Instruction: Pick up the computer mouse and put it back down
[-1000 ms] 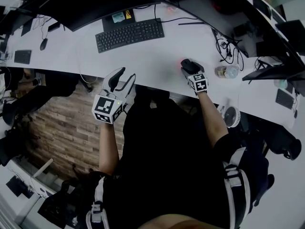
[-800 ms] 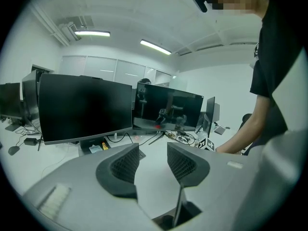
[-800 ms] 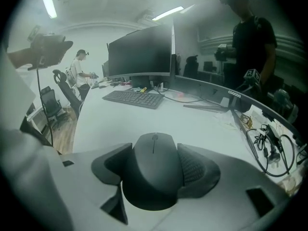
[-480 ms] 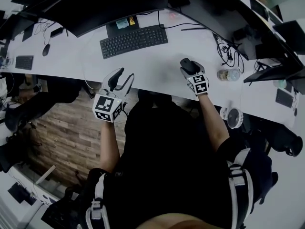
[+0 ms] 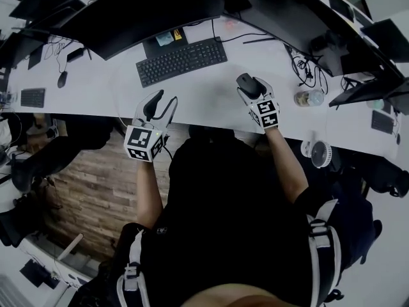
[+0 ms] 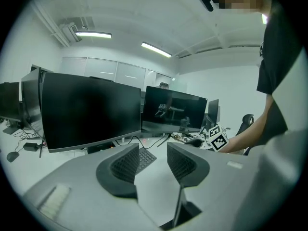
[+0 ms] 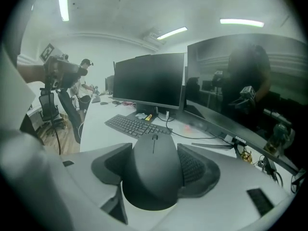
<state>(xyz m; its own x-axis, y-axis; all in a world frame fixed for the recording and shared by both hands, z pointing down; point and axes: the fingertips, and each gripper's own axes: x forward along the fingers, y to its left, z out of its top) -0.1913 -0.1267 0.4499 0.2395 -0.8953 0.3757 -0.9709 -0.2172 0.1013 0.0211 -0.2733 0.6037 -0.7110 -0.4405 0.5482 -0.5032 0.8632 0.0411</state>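
The right claw clasps the black computer mouse over the white table near the keyboard; the left claw stands open.

Head camera stares steeply down on the bench; cameras on the left gripper and right gripper sit low behind their jaws, facing monitors. All share the keyboard.

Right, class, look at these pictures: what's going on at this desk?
A person at a white desk holds a pair of tongs in each hand. The right tongs are closed on a black computer mouse, which appears lifted off the desk, to the right of the keyboard. The left tongs are open and empty, near the desk's front edge.
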